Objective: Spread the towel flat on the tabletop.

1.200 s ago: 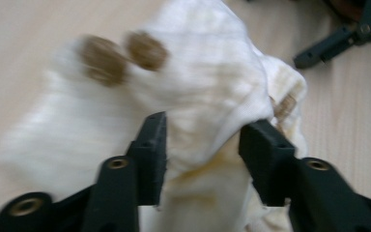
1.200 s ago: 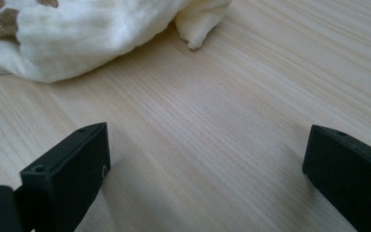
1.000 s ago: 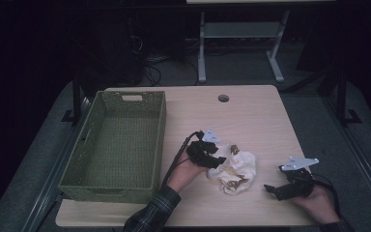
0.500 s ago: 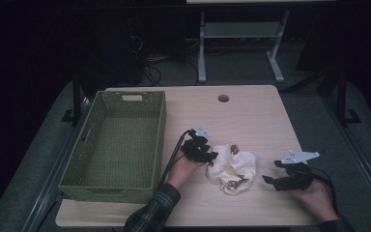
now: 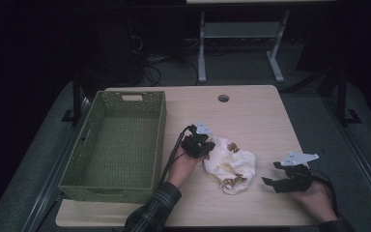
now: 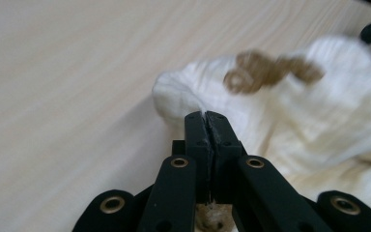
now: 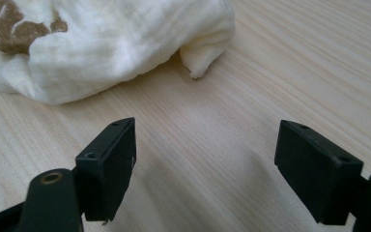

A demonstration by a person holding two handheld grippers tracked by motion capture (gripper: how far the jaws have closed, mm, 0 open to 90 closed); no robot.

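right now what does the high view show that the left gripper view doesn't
High view alone: the green woven basket standing left of the cloth, the right gripper with its jaws open and apart from the cloth, and the round hole near the table's far edge. Left gripper view alone: the jaws shut together on a pinched fold at the cloth's edge, a detail too small to see from above. Both: the crumpled white cloth with brown patches, the left gripper and the pale wooden table.

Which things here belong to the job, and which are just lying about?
In the job:
- crumpled white cloth, pinched at its edge by the left gripper
- right gripper, open beside it

Lying about:
- green woven basket
- table hole
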